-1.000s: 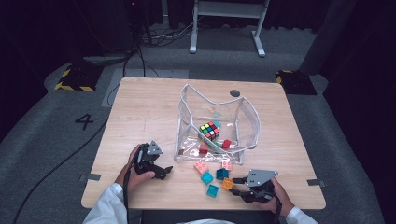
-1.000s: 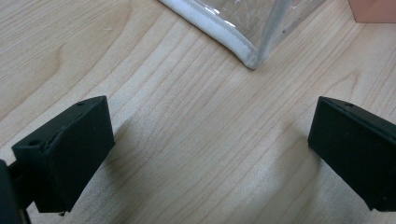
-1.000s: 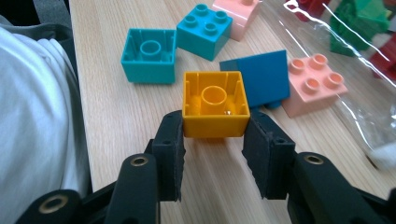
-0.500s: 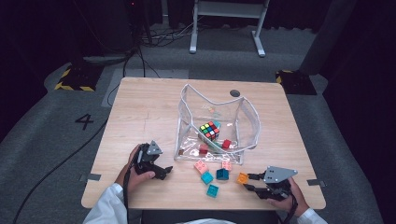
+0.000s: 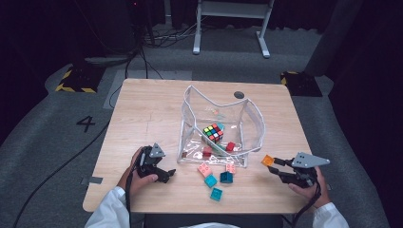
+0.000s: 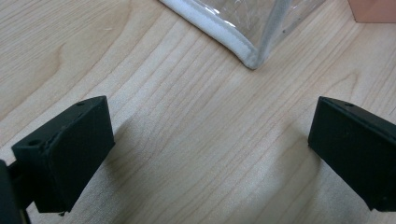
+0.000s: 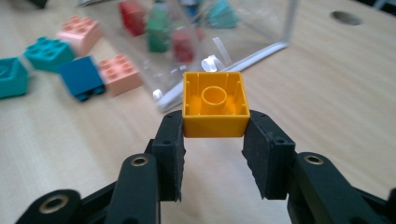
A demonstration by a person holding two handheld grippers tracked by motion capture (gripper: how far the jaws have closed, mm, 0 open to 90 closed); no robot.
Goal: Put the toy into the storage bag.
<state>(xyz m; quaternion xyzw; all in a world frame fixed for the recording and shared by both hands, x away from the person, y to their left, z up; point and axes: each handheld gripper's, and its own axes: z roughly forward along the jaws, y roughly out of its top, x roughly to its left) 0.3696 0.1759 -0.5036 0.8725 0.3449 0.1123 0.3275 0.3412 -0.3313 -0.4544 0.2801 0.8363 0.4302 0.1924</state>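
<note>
Orange block (image 7: 215,103) is clamped in the right gripper (image 5: 274,165), off the clear pouch's (image 5: 254,124) right wall.
Left gripper (image 5: 167,175), wide open and empty, is rested near the table's (image 5: 142,109) front-left corner.

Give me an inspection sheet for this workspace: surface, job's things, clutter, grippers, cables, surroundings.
Surface: wooden table, with a round hole near the far edge.
Job's things: orange brick held clear of the table; clear bag open, holding a colour cube and red bricks.
Clutter: pink and teal loose bricks in front of the bag.
Grippers: right gripper shut on the orange brick; left gripper open over bare wood.
Cables: black cable trails across the floor at left.
Surroundings: grey floor, a number four marked on it, hazard-striped blocks.
</note>
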